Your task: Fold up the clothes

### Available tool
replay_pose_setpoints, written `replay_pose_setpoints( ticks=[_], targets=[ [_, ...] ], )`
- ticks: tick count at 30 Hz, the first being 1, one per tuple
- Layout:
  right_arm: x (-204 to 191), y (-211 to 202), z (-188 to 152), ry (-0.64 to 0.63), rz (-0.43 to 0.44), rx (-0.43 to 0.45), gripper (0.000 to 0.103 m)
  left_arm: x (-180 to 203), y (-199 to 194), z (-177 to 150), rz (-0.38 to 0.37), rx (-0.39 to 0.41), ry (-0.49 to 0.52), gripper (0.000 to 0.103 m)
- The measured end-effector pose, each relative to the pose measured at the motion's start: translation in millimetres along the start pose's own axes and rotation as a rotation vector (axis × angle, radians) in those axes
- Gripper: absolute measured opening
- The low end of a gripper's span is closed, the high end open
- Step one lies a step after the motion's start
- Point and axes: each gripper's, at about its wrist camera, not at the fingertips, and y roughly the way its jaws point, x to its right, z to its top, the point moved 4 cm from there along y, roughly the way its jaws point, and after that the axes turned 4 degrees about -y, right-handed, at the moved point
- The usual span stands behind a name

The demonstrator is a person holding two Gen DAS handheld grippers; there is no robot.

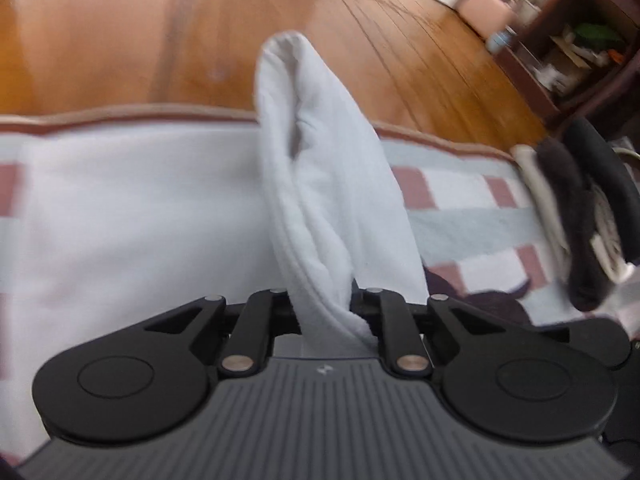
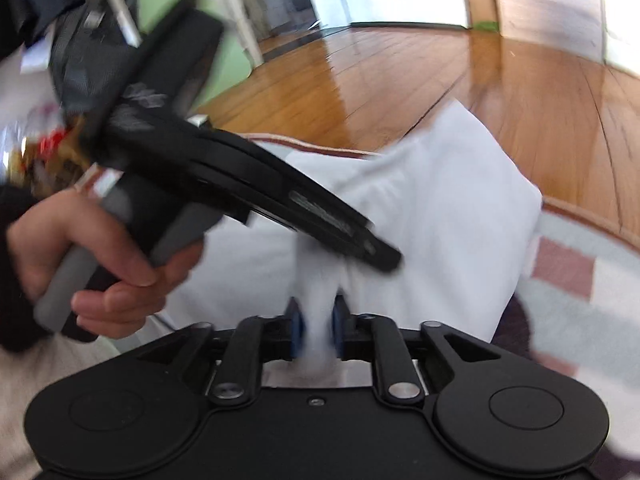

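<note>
Left wrist view
Left gripper (image 1: 326,312): fingers closed on a bunched fold of the white cloth (image 1: 320,184); the fingertips themselves are hidden by the fabric.
Cloth: a rolled, ribbed edge rises from the fingers and stands up ahead of them; the rest lies spread flat to the left over the rug (image 1: 460,208).
Rug: checked in red-brown, white and grey, with a tan border, lying on the wood floor (image 1: 380,40).
Right side: a blurred dark object at the frame edge, too smeared to name; a dark shelf (image 1: 580,52) with clutter stands on the floor beyond.

Right wrist view
Right gripper (image 2: 318,330): blue-padded fingers (image 2: 298,328) pinch a narrow pleat of the cloth (image 2: 440,208) between them.
Cloth: puffed up ahead of the fingers, its far corner lifted over the floor (image 2: 380,76), its near part over the rug (image 2: 568,264).
Left gripper (image 2: 384,258): reaches in from the left, tip down on the cloth just ahead of the right fingers, closed on the fabric.
Hand (image 2: 100,264): wrapped round the left gripper's grey handle.
Focus: heavy motion blur.
</note>
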Motion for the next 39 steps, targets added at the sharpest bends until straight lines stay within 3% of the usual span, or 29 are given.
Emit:
replay_pose_setpoints(
  ticks=[3,6,11,16,21,23,25,27,33,35,37,39],
  targets=[
    [-20.8,-3.5,4.6,-0.052,0.056,-0.020,0.031,-22.0,-37.6,5.6,0.106,0.053,0.029,0.014],
    [-36.3,4.3,-1.0,-0.155,0.063,-0.085,0.031,-53.3,-45.1,7.3,0.181,-0.007,-0.008,0.014],
    [-29.4,27.5,-14.2,-0.054,0.108,-0.144,0.031,-107.3,-29.5,-12.8,0.166,-0.093,-0.161,0.014],
    [-23.9,32.0,-14.9,-0.010,0.139,-0.162,0.031,-127.0,-34.3,-13.9,0.097,-0.033,-0.238,0.015],
    [-25.2,36.0,-20.7,0.018,0.166,-0.177,0.031,-135.3,-20.5,-15.6,0.193,-0.062,-0.258,0.026],
    [-24.9,44.7,-21.7,0.017,0.161,-0.194,0.031,-134.0,-36.0,-17.7,0.202,-0.013,-0.291,0.026],
    [-25.8,51.0,-20.2,0.007,0.171,-0.203,0.031,-126.8,-53.5,-18.4,0.238,0.050,-0.273,0.031],
    [-29.9,54.9,-15.3,-0.005,0.180,-0.204,0.031,-117.2,-59.3,-19.8,0.293,0.057,-0.198,0.040],
    [-41.3,73.0,0.8,-0.064,0.172,-0.198,0.031,-116.5,-37.6,-31.2,0.223,-0.033,-0.191,0.047],
    [-47.1,85.1,2.3,-0.073,0.167,-0.197,0.031,-115.5,-35.5,-31.8,0.309,-0.041,-0.140,0.047],
    [-53.5,96.6,-0.5,-0.079,0.179,-0.214,0.034,-113.7,-31.4,-38.5,0.450,-0.076,-0.060,0.044],
    [-62.7,100.5,-6.8,-0.080,0.264,-0.248,0.034,-118.1,-25.9,-45.3,0.442,-0.103,-0.055,0.033]
  ],
)
